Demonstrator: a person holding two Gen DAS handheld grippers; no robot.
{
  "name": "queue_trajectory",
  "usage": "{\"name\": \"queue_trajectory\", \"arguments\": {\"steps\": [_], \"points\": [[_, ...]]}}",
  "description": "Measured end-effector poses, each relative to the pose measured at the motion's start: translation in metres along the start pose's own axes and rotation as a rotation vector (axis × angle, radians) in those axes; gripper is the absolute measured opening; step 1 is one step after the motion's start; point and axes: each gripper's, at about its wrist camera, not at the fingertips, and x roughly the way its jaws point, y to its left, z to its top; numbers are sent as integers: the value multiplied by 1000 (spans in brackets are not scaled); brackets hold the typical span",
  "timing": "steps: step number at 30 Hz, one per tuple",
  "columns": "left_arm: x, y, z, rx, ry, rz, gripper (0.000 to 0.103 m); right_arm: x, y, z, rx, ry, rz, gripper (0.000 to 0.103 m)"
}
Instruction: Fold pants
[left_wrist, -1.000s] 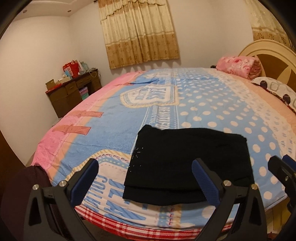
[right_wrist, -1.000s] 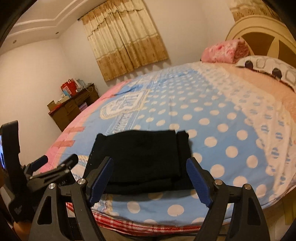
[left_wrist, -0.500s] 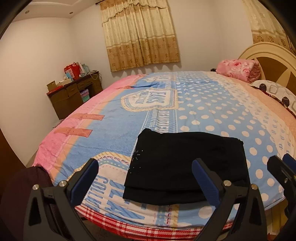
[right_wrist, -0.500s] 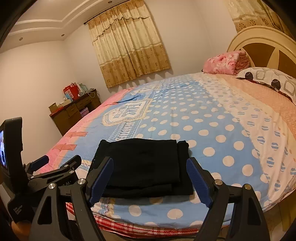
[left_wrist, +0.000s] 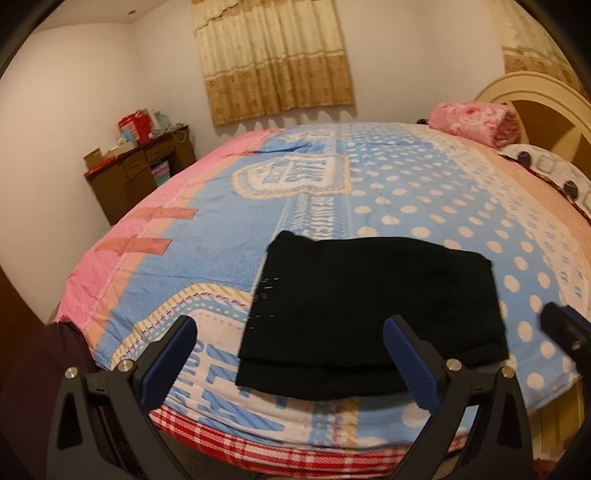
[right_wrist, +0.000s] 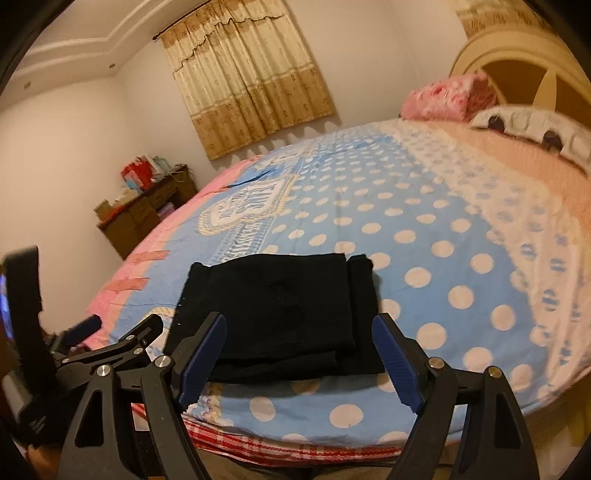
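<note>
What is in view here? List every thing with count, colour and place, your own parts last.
pants: one, black, folded flat near the bed's front edge
bedspread: one, blue with white dots, pink side, covers the bed
blanket: one, pink, folded, at the bed's head
pillow: one, white with dark spots, at the headboard
headboard: one, cream and brown, far right
curtain: one, tan, on the back wall
desk: one, brown, left of the bed, boxes and a red bag on top
left gripper: one, black with blue pads, open, over the front edge, clear of the pants
right gripper: one, black with blue pads, open, over the front edge, empty
</note>
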Motion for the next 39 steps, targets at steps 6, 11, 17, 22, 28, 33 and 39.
{"name": "queue_trajectory", "arguments": {"steps": [6,11,17,22,28,33,39], "points": [[54,40,6,-76,34,-32,103,32,-46,5,12,-42,13,82],[115,46,15,-66,139,-86,103,87,-66,15,98,52,50,82],[152,60,-2,-201,238,-152,103,121,-40,-4,-18,138,14,82],[153,65,-15,-272,227,-222,101,123,-39,-7,-57,153,19,81],[131,41,-7,-141,184,-339,25,125,-13,0,-234,205,48,37],[120,57,16,-213,135,-377,19,114,13,34,-273,153,139,36],[99,104,74,-295,-34,-307,15,128,74,102,-409,91,244,35]]}}
